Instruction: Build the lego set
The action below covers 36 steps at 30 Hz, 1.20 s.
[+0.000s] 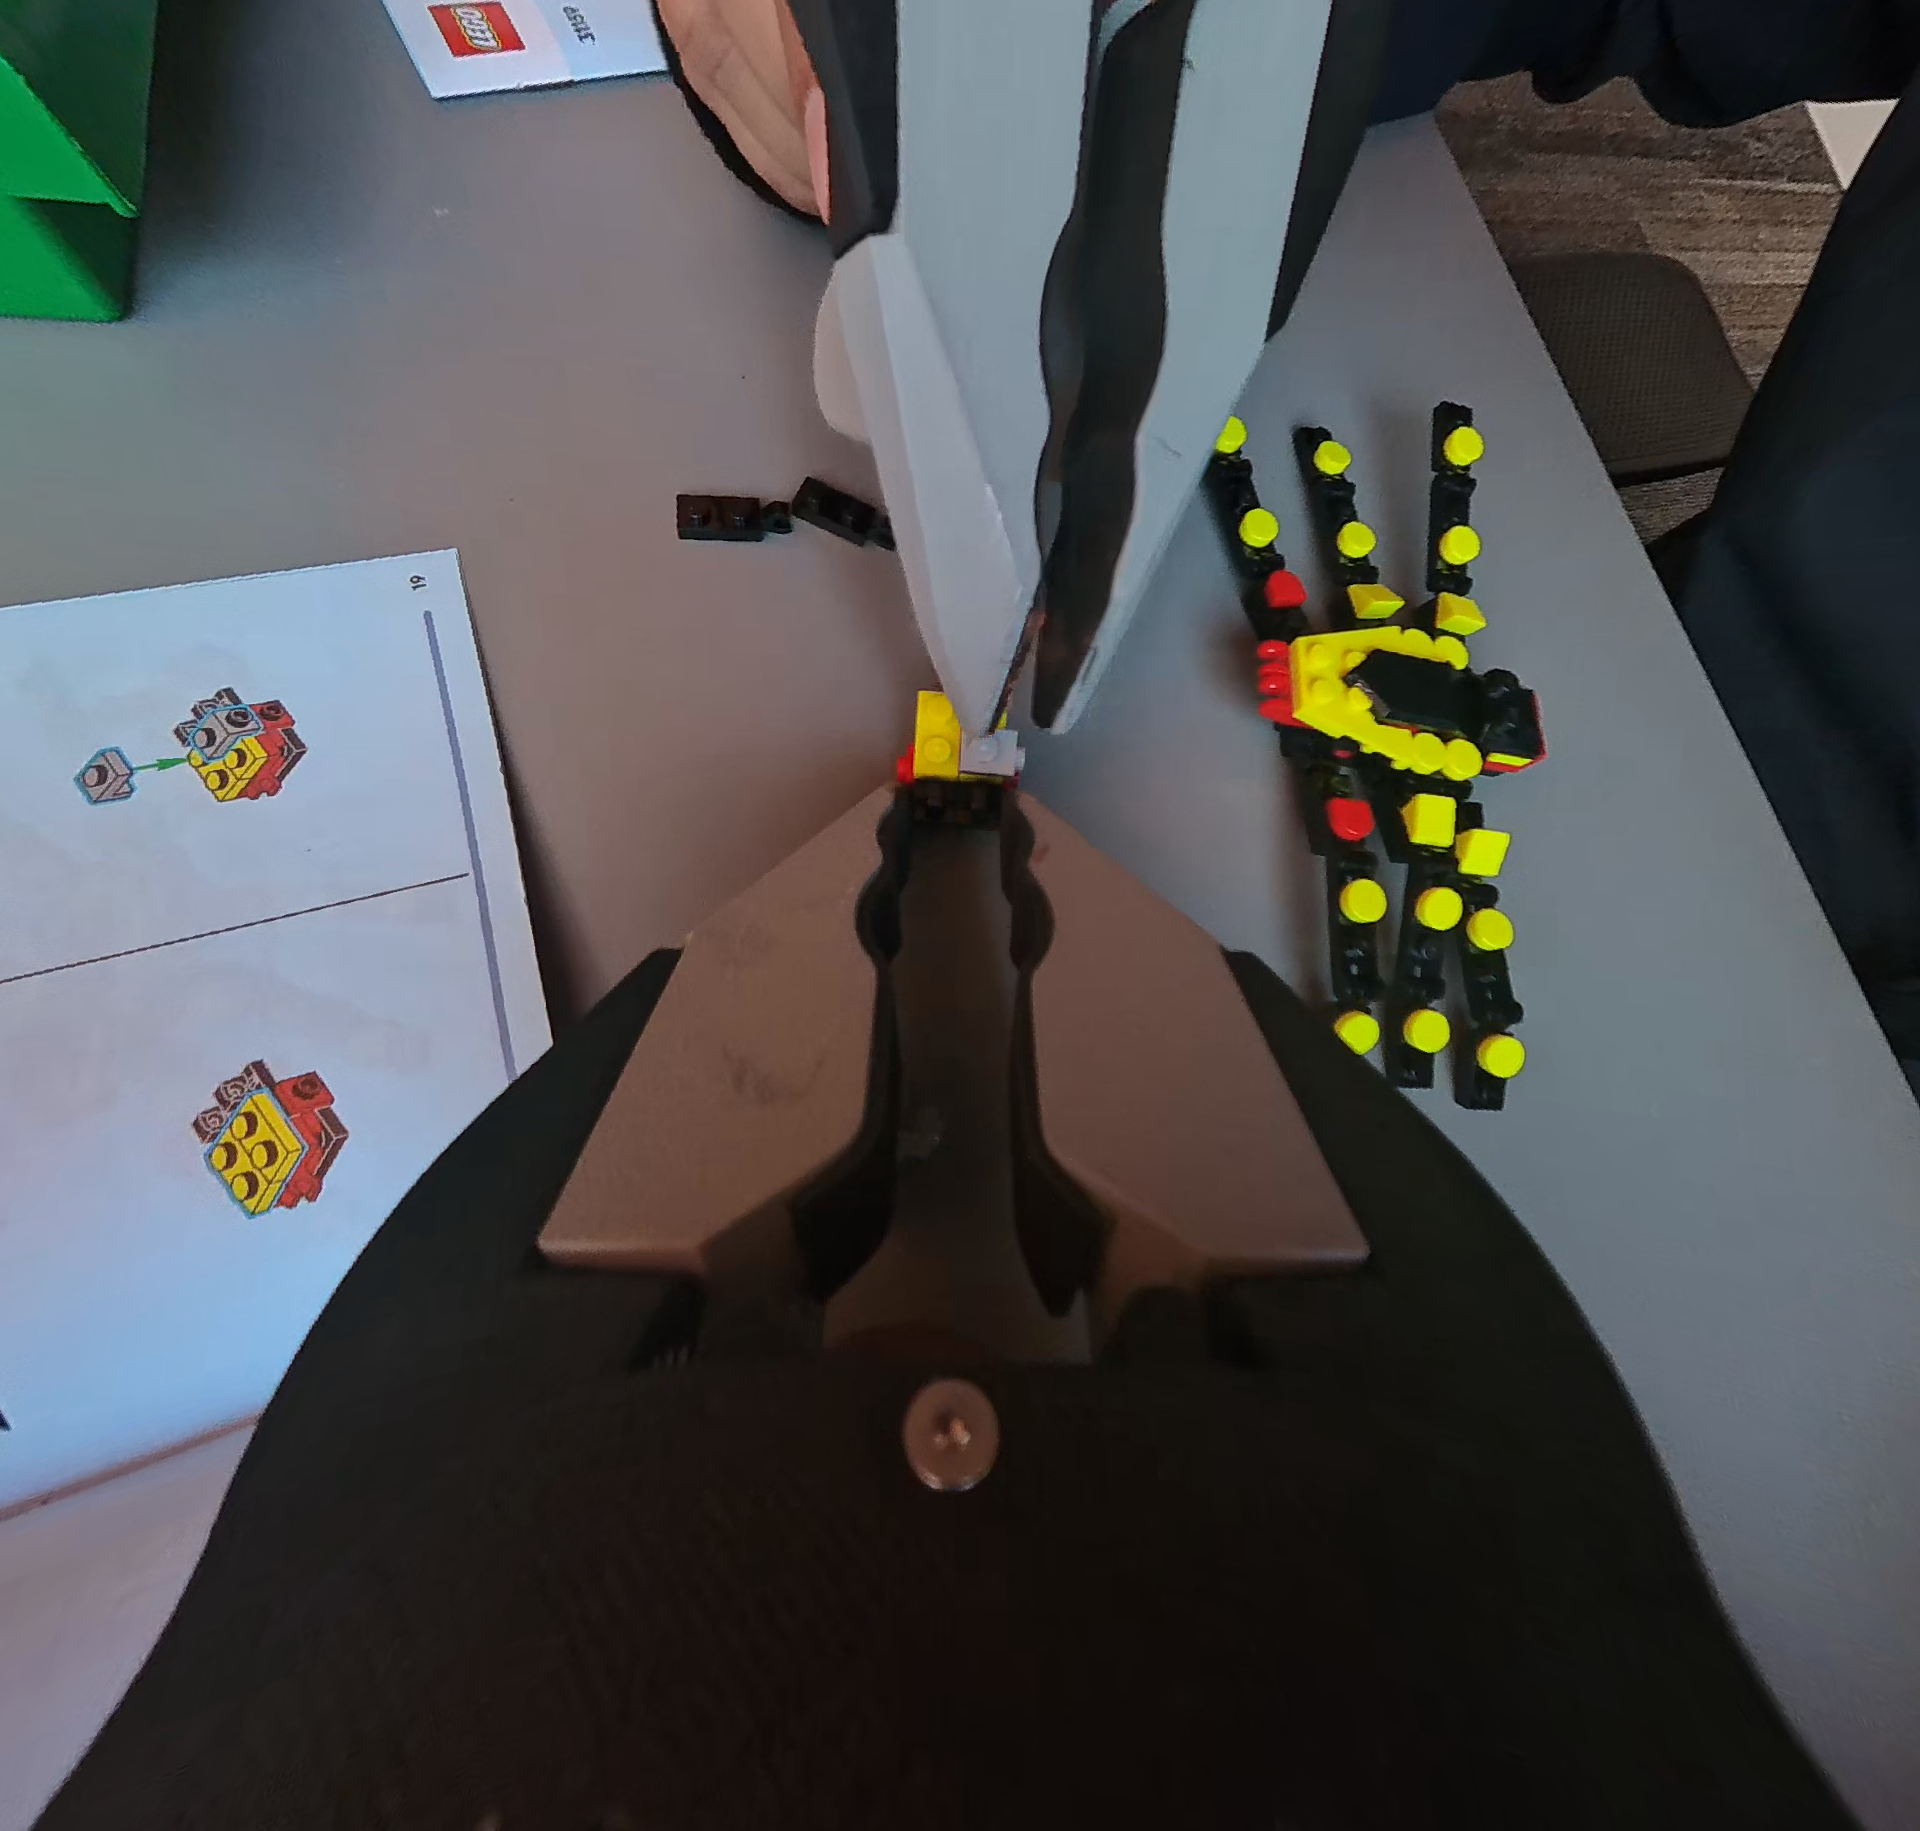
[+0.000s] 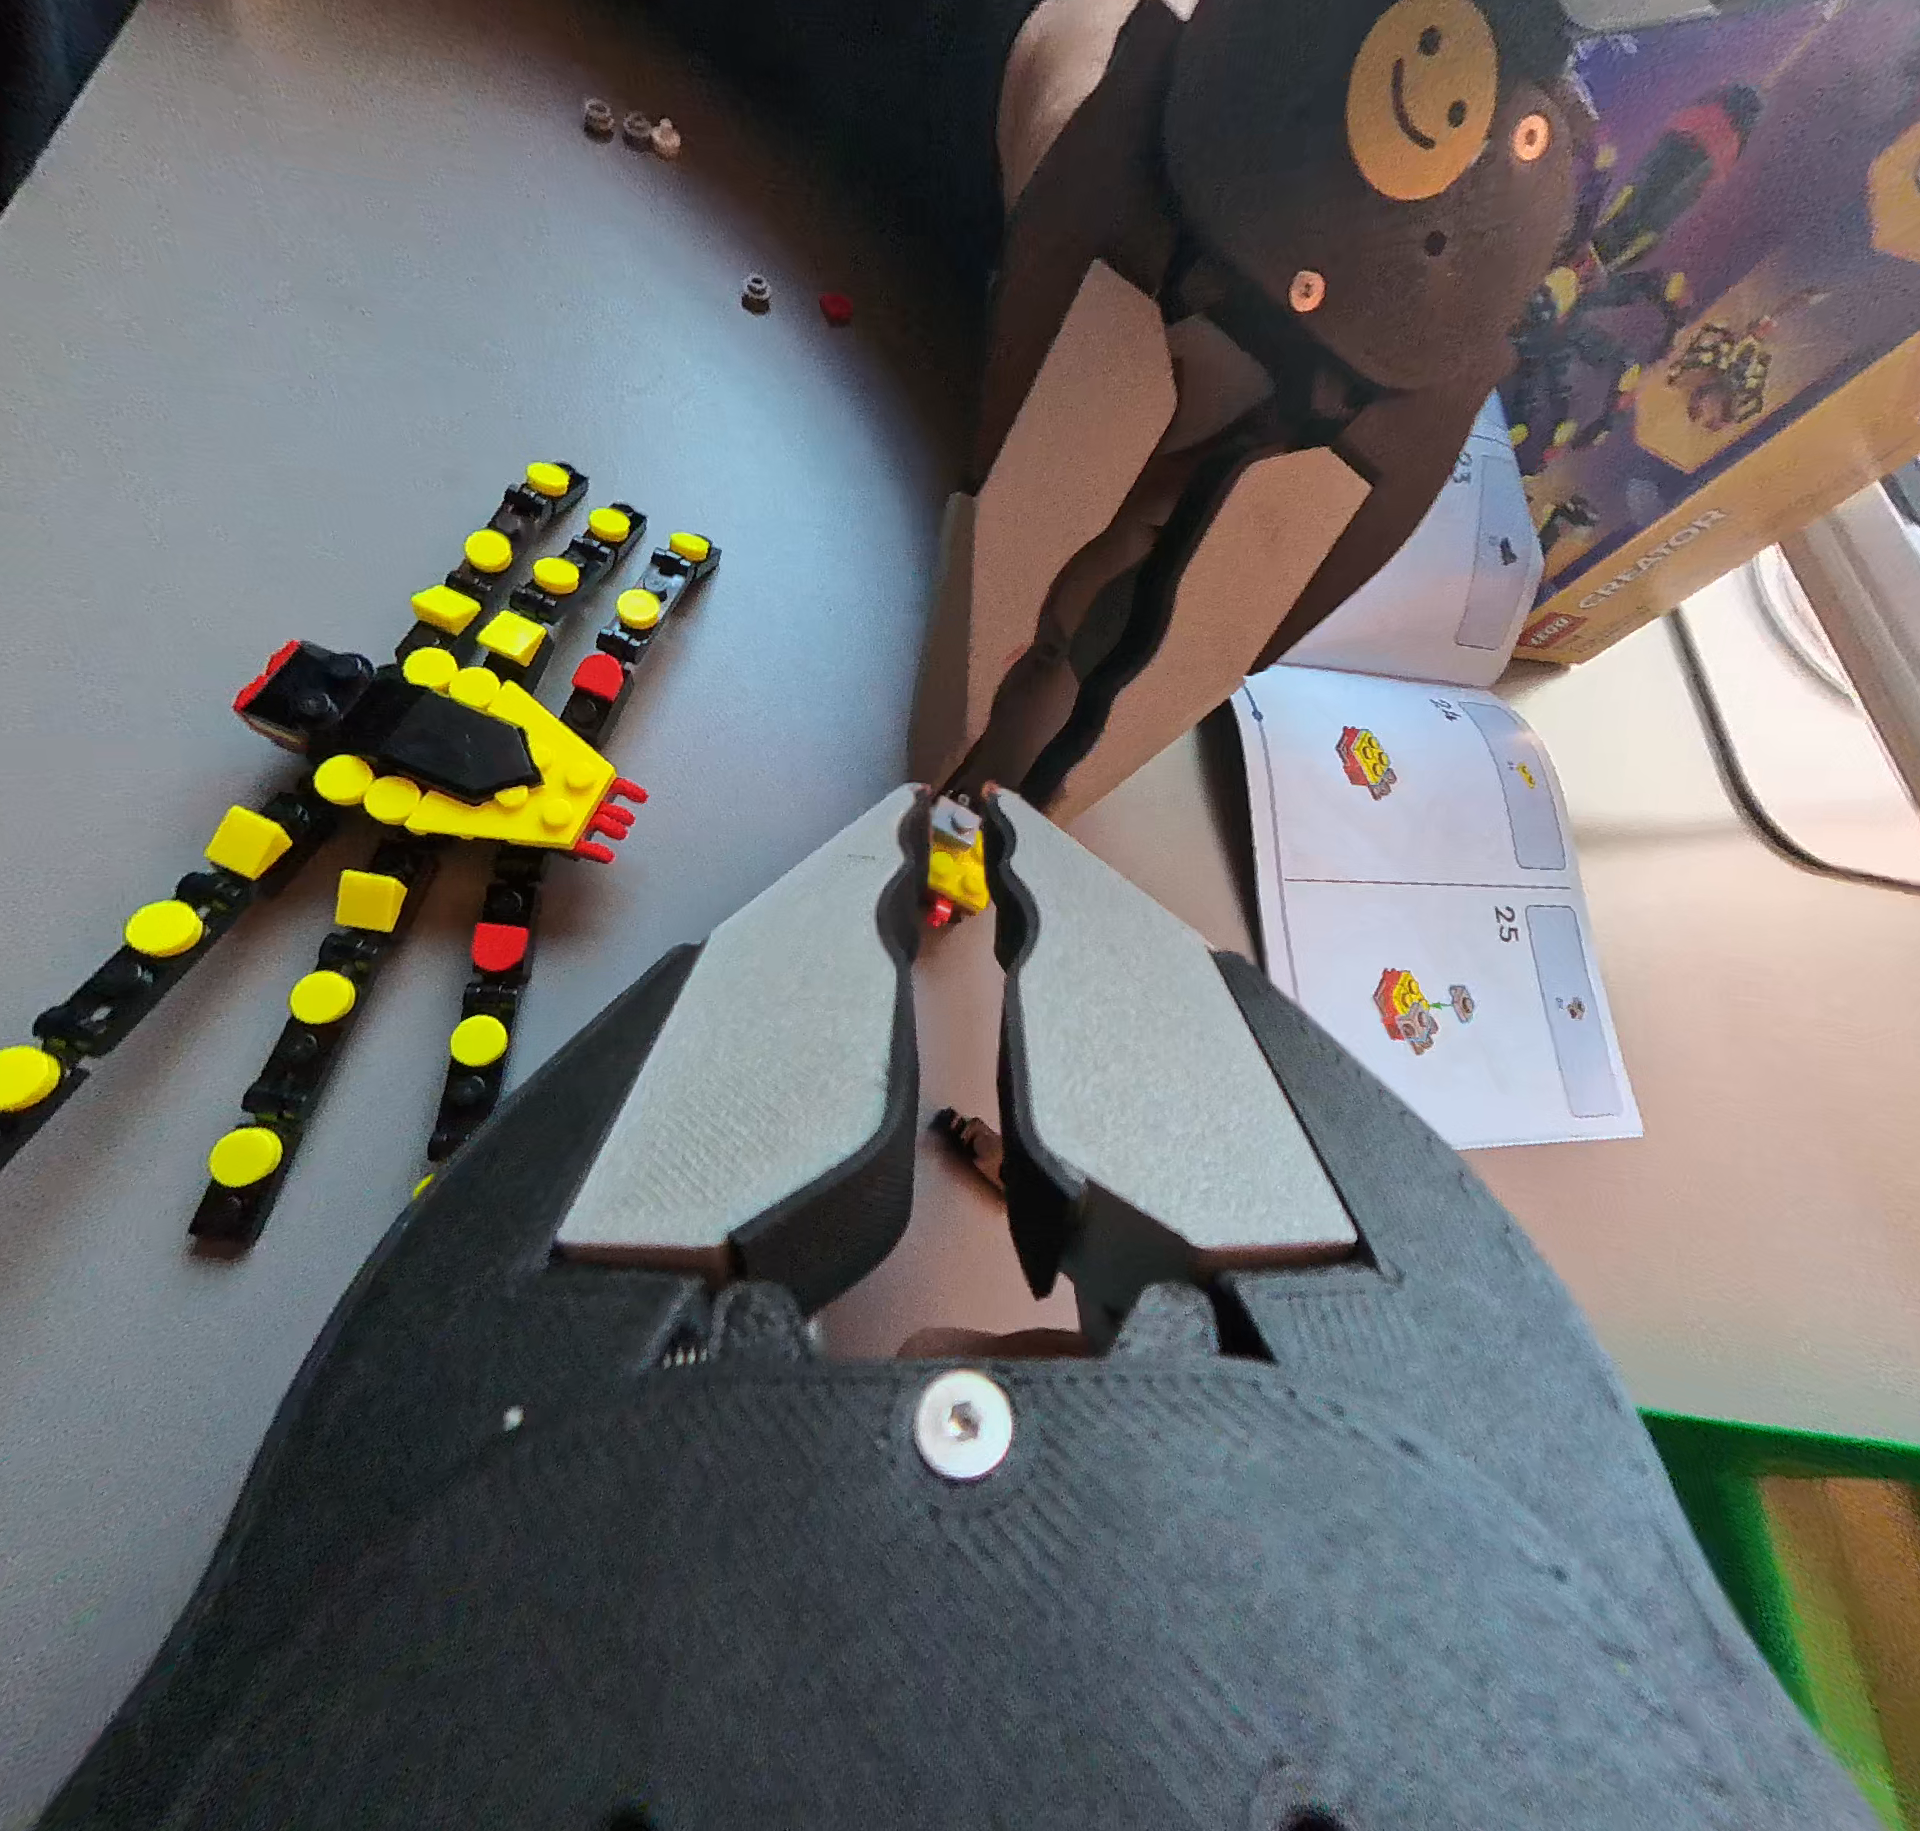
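Seating the small grey brick (image 1: 987, 751) onto the yellow, red and black sub-assembly (image 1: 951, 773) is, by judgement, the step in hand; the open instruction booklet (image 1: 239, 950) on the bench (image 1: 520, 379) pictures a like operation.

Position of parts:
- The sub-assembly sits at the centre of the bench, between the two opposing grippers.
- The left gripper (image 1: 954, 802) has its jaws closed on the black lower portion of the sub-assembly.
- The right gripper (image 2: 954, 807) has its jaws drawn nearly together around the grey brick at their tips. The left wrist view shows one tip touching the brick; firm contact by both cannot be confirmed.
- The spider-like black and yellow model (image 1: 1392, 742) lies just beside the work area, apart from both grippers.
- Two loose black pieces (image 1: 774, 516) lie near, behind the right gripper.

Recommended practice:
1. Hold the left gripper steady as the anvil; do not let the sub-assembly rotate.
2. Align the grey brick square over the studs before applying force.
3. Press straight down along the stud axis. Angled pressure may tip the brick or eject it sideways.
4. Release the right jaws only after the brick sits flush.

Caution: the brick is small against the tips, so slippage is likely.
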### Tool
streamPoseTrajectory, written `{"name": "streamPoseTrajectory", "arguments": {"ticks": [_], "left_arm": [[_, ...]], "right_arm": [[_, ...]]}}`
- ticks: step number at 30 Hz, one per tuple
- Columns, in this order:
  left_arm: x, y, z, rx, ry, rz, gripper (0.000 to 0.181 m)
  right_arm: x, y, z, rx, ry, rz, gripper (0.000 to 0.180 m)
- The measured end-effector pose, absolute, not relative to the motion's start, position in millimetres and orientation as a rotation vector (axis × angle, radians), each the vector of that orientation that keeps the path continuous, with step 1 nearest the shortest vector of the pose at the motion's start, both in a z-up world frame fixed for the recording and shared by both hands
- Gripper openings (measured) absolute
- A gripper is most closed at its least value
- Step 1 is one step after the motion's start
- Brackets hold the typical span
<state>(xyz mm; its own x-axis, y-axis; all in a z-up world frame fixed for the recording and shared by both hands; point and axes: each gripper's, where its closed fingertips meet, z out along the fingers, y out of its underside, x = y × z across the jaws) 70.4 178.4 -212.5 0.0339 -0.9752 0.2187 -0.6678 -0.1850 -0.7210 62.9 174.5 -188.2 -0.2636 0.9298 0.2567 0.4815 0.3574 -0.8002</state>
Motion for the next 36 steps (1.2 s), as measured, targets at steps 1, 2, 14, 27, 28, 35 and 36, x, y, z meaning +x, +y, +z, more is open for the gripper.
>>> {"name": "streamPoseTrajectory", "arguments": {"ticks": [1, 2, 14, 27, 28, 35, 36], "left_arm": [[70.4, 178.4, -212.6, -1.895, 1.66, -0.972, 0.013], [70.4, 178.5, -212.6, -1.895, 1.66, -0.972, 0.013], [70.4, 178.5, -212.7, -1.898, 1.658, -0.972, 0.013], [70.3, 178.8, -212.7, -1.899, 1.651, -0.966, 0.015], [70.2, 178.6, -212.6, -1.9, 1.65, -0.969, 0.015], [66.0, 182.8, -210.8, -1.919, 1.62, -0.954, 0.026], [65.6, 183.4, -209.2, -1.911, 1.62, -0.942, 0.026]], "right_arm": [[62.6, 174.9, -188.7, -1.26, -1.881, 0.789, 0.006], [62.4, 174.6, -190.0, -1.287, -1.881, 0.804, 0.006], [62.2, 175.5, -195.6, -1.343, -1.885, 0.799, 0.005], [65.6, 176.3, -197.5, -1.354, -1.891, 0.809, 0.005], [65.7, 176.4, -197.5, -1.353, -1.891, 0.81, 0.005], [66.4, 176.4, -197.7, -1.351, -1.892, 0.808, 0.005], [66.6, 176.5, -197.8, -1.351, -1.892, 0.807, 0.005]]}}
